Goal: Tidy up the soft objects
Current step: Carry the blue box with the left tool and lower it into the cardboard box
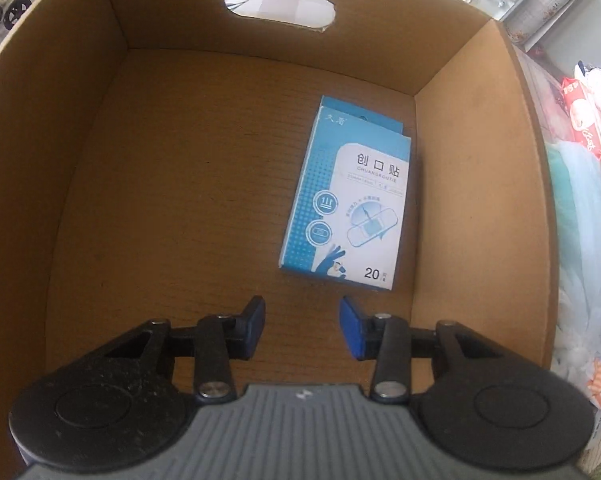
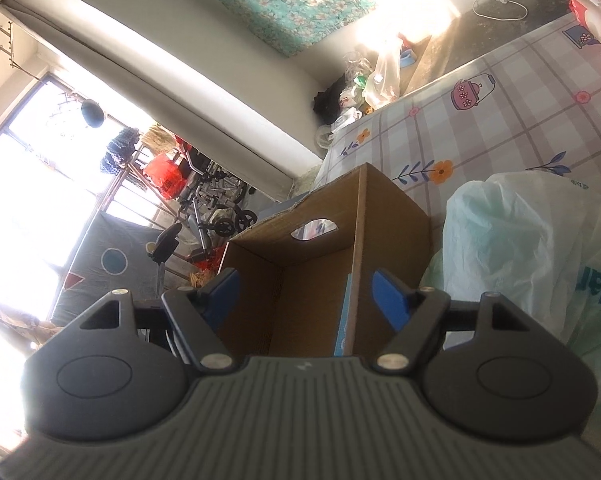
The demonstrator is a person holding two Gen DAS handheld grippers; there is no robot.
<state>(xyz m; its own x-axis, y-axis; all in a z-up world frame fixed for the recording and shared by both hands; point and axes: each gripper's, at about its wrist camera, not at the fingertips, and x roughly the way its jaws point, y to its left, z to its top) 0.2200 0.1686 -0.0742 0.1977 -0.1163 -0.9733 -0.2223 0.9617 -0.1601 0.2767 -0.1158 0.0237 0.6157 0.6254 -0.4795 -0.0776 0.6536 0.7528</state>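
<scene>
My left gripper (image 1: 302, 312) points down into an open cardboard box (image 1: 472, 200) with a handle hole in its far wall. It is open, with nothing between its blue pads. A blue and white box of sticking plasters (image 1: 348, 196) lies flat on the box floor against the right wall, just beyond the fingertips. In the right wrist view my right gripper (image 2: 305, 284) is open and empty, held outside the same cardboard box (image 2: 396, 216) near its corner. A blue strip of the plaster box (image 2: 342, 320) shows inside.
A pale green plastic bag (image 2: 520, 240) lies right of the box on a flower-patterned cloth (image 2: 500, 120). Beside the box, the left wrist view shows pale soft bags (image 1: 580, 208) and a red and white packet (image 1: 584, 128). A wheelchair (image 2: 212, 196) stands by the window.
</scene>
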